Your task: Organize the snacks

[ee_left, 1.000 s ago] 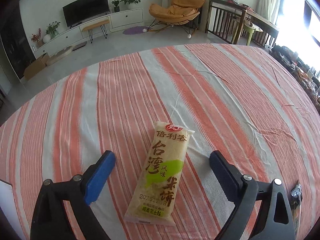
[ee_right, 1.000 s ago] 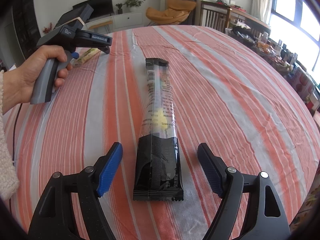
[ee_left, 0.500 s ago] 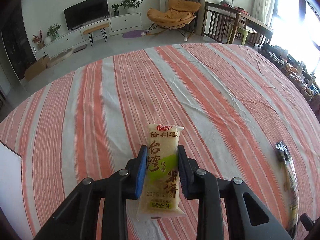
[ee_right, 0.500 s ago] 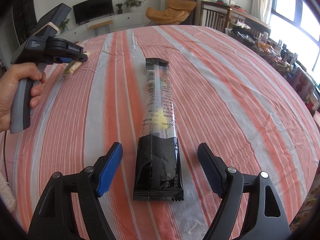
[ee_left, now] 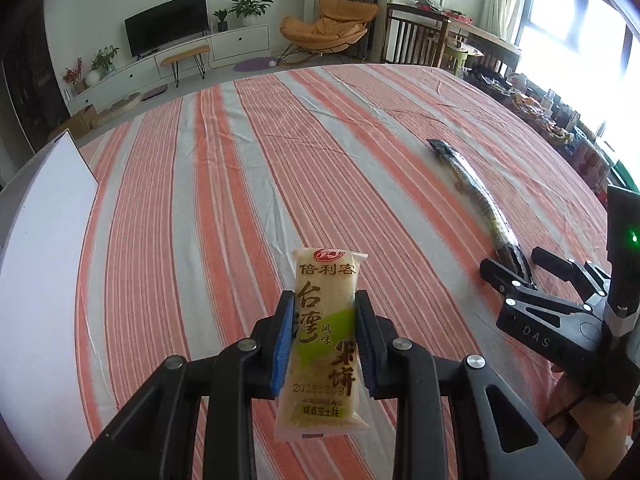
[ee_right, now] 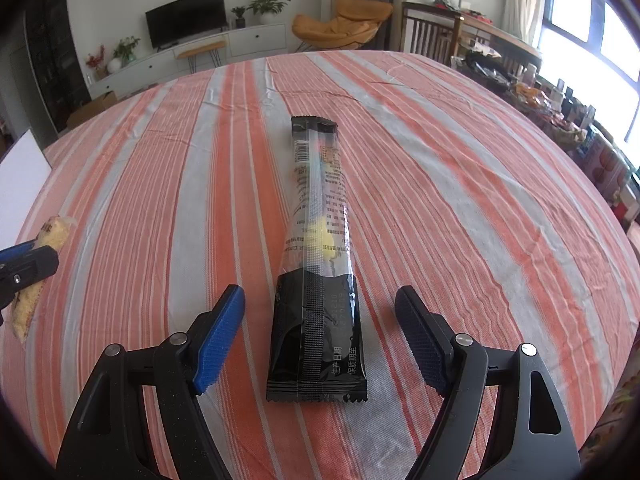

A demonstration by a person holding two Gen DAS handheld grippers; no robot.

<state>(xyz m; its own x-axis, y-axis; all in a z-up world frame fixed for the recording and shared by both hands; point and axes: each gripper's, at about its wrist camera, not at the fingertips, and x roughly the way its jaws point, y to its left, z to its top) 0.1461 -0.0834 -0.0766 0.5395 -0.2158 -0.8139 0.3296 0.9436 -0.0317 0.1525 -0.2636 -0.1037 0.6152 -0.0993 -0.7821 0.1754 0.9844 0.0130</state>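
Observation:
My left gripper point(ee_left: 325, 322) is shut on a yellow rice-cracker packet point(ee_left: 325, 336) and holds it lifted above the striped tablecloth point(ee_left: 240, 184). The packet also shows at the left edge of the right wrist view point(ee_right: 38, 272). A long black snack bar wrapper point(ee_right: 318, 264) lies flat on the cloth. My right gripper point(ee_right: 320, 320) is open, its fingers on either side of the wrapper's near end, not touching it. The bar point(ee_left: 476, 196) and the right gripper point(ee_left: 516, 272) also show at the right of the left wrist view.
A white box or board point(ee_left: 44, 248) stands at the table's left edge, also visible in the right wrist view point(ee_right: 22, 176). Shelves with assorted goods point(ee_right: 580, 128) line the far right. A TV unit and an orange chair stand beyond the table.
My left gripper shut on the rice-cracker packet, lifted it off the cloth and swung left and nearer. The right gripper and the black bar have not moved.

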